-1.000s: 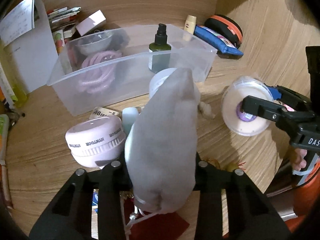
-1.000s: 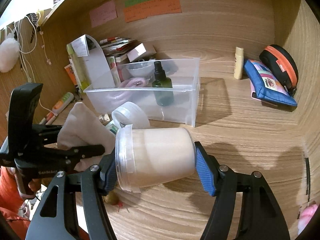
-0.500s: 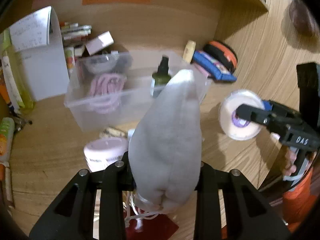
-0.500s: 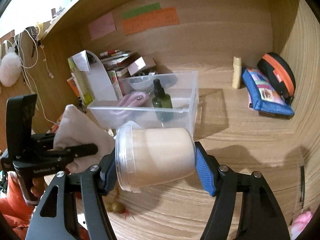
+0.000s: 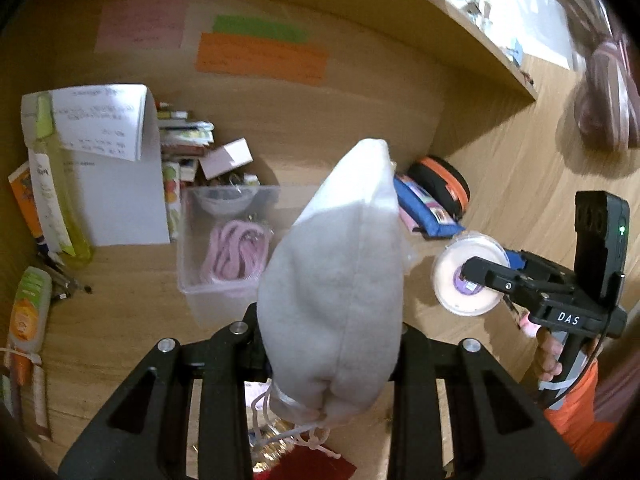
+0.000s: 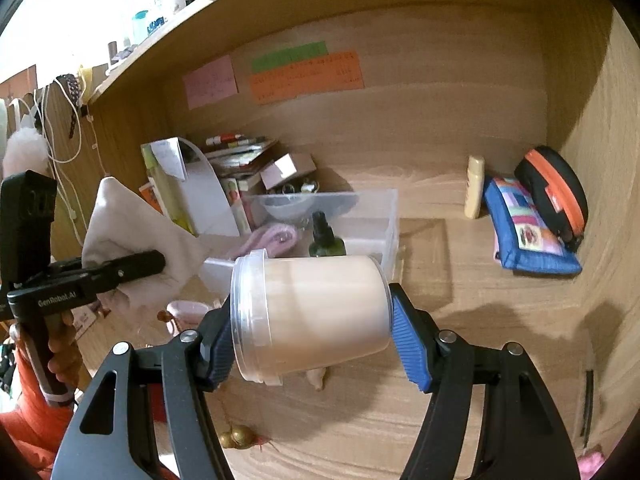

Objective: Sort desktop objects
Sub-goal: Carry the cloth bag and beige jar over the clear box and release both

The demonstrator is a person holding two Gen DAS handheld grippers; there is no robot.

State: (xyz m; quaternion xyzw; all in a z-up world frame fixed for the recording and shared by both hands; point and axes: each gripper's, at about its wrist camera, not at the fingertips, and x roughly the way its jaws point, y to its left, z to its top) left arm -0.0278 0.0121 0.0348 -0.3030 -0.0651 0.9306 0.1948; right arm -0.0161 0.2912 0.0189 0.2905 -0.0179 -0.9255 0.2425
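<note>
The left gripper (image 5: 332, 344) clamps a grey drawstring pouch (image 5: 336, 280), lifted clear of the desk (image 5: 120, 320). The right gripper (image 6: 310, 328) grips a cream jar (image 6: 316, 316) sideways between its blue pads (image 6: 408, 344), at about 3 o'clock from the pouch. The clear bin (image 6: 384, 220) sits at 12 o'clock, holding what looks like 1 pink cord (image 5: 236, 252) and 1 green spray bottle (image 6: 325, 238)
</note>
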